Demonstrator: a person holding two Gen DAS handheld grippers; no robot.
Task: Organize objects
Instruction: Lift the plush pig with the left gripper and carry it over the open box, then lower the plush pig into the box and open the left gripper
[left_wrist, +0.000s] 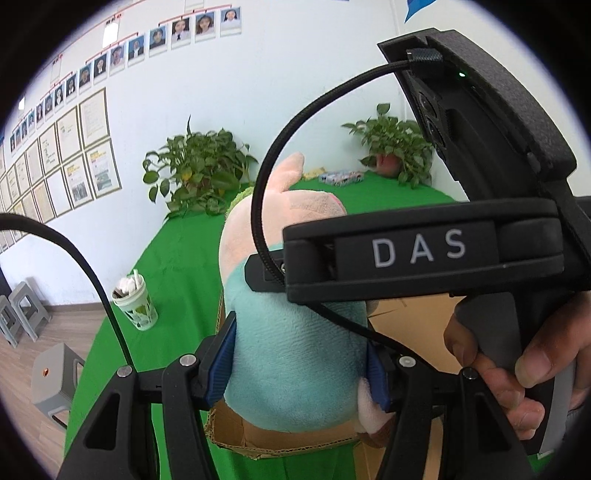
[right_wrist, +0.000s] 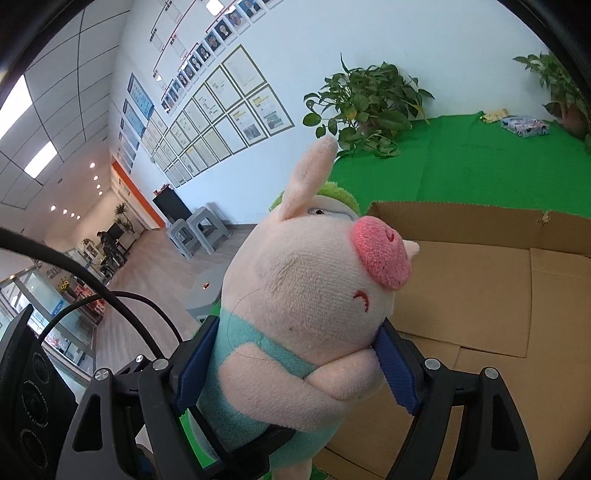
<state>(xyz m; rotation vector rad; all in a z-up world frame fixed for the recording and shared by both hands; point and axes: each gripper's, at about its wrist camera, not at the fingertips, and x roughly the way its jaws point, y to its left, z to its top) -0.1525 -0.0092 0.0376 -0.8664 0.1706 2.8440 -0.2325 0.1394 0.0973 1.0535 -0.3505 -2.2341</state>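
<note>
A pink plush pig (left_wrist: 295, 354) in teal clothes is held upright by both grippers over an open cardboard box (right_wrist: 480, 295). My left gripper (left_wrist: 299, 365) is shut on the pig's teal body; its blue pads (left_wrist: 221, 365) press both sides. My right gripper (right_wrist: 295, 365) is shut on the same pig (right_wrist: 306, 295) at chest height, pads (right_wrist: 397, 373) on each side. The right gripper's black body (left_wrist: 424, 254), marked DAS, crosses the left wrist view just above the pig. A green plush shows behind the pig's head (right_wrist: 332, 195).
The box sits on a green-covered table (right_wrist: 461, 166). A pale green cup (left_wrist: 135, 302) with straws stands left of the box. Two potted plants (left_wrist: 199, 173) and a small printed packet (right_wrist: 524, 125) are at the far edge. Grey stools (left_wrist: 55, 376) stand on the floor at the left.
</note>
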